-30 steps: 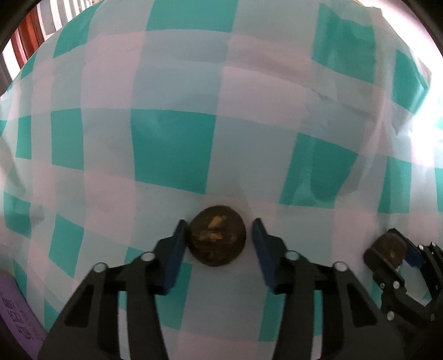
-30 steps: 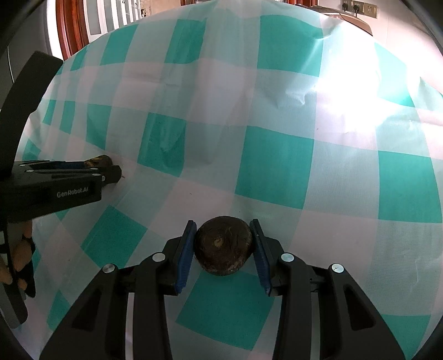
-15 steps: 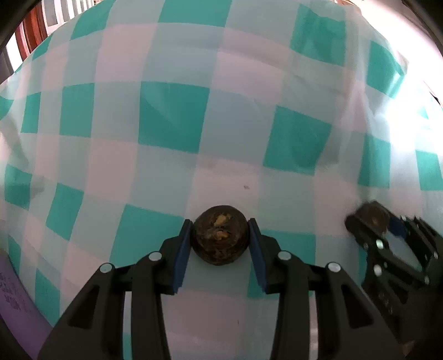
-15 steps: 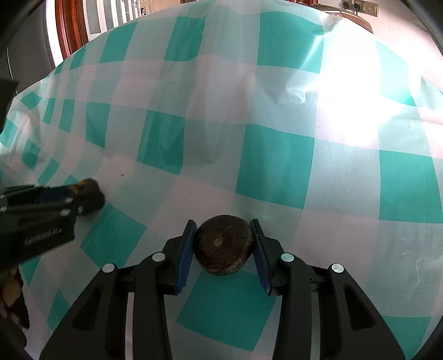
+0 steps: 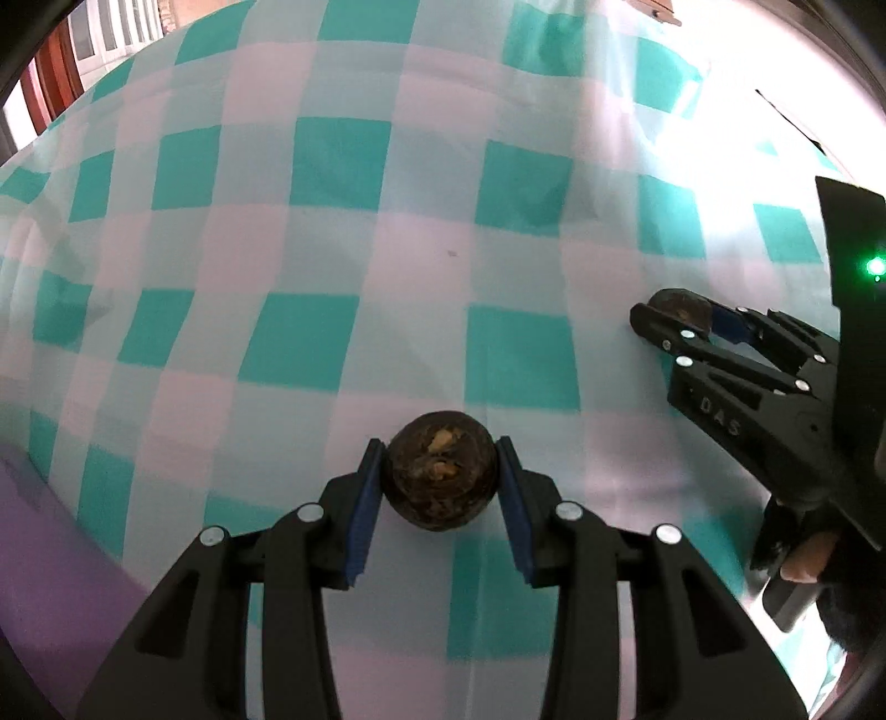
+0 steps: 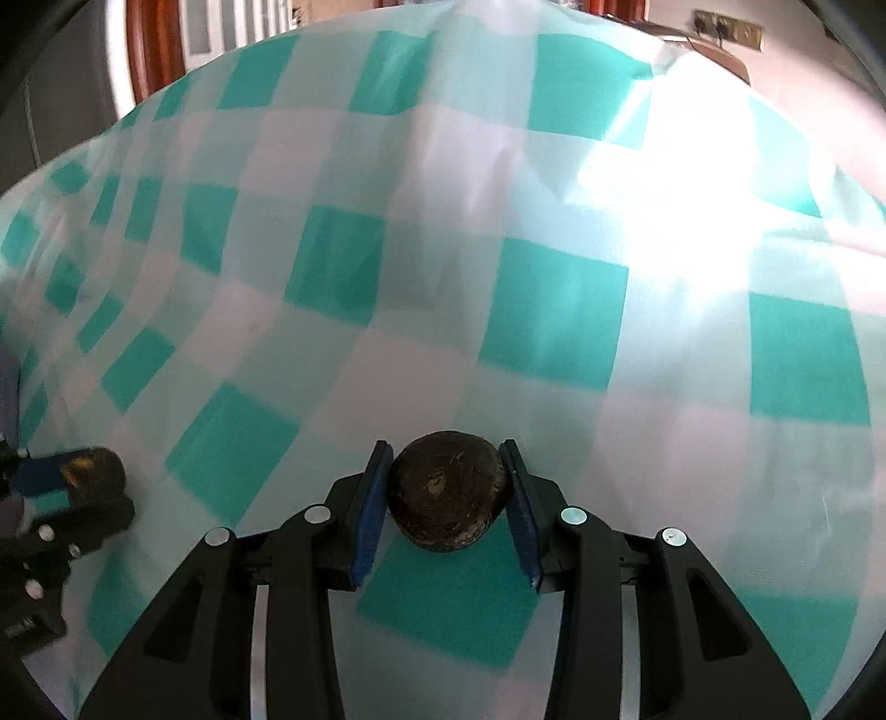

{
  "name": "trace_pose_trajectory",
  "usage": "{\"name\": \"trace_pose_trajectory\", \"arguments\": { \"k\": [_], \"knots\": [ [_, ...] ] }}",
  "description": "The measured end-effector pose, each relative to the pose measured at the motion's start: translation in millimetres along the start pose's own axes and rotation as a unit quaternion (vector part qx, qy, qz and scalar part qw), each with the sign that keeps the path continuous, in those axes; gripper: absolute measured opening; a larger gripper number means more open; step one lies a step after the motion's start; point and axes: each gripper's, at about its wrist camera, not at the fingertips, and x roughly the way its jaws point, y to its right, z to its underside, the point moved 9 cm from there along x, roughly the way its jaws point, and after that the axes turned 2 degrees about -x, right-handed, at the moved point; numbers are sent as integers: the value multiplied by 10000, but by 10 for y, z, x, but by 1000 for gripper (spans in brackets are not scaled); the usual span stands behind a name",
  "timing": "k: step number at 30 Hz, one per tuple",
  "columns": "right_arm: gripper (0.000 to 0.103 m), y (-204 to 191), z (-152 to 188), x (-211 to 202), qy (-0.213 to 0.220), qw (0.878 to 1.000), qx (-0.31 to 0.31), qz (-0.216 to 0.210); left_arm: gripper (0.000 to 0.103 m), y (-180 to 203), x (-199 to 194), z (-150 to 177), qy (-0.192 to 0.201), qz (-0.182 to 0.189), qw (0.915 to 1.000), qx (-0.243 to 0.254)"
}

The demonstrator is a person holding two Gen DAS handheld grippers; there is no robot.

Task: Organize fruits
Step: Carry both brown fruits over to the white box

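Observation:
My left gripper (image 5: 440, 479) is shut on a dark brown round fruit (image 5: 440, 476) with yellowish spots, held above the teal and white checked tablecloth (image 5: 343, 232). My right gripper (image 6: 447, 493) is shut on a second dark brown round fruit (image 6: 447, 490). In the left wrist view the right gripper (image 5: 673, 315) shows at the right with its fruit (image 5: 680, 310) between the fingers. In the right wrist view the left gripper (image 6: 83, 482) shows at the lower left with its fruit (image 6: 91, 473).
A purple surface (image 5: 50, 554) lies at the lower left of the left wrist view, beside the cloth's edge. A wooden frame (image 6: 152, 50) stands beyond the table's far side. Bright glare (image 6: 681, 183) falls on the cloth at the right.
My left gripper closed on its fruit and lifted it up and back from the cloth. The right gripper kept hold of its fruit and shifted a little.

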Motion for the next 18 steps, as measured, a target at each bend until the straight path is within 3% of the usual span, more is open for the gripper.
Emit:
{"name": "trace_pose_trajectory", "arguments": {
  "k": [7,9,11,18],
  "knots": [
    [39,-154,500,-555,14,9989,465,35,40,19,-168,368,-108,200,9994,271],
    [39,-182,680,-677,-67,9981,614,85,40,101,-288,598,-130,263,9989,363],
    [39,-212,905,-813,-185,9967,781,123,40,315,-405,1045,-175,372,9978,520],
    [39,-326,1510,-1355,-489,9913,1168,366,40,494,-688,1591,-344,670,9907,1135]
  ]
}}
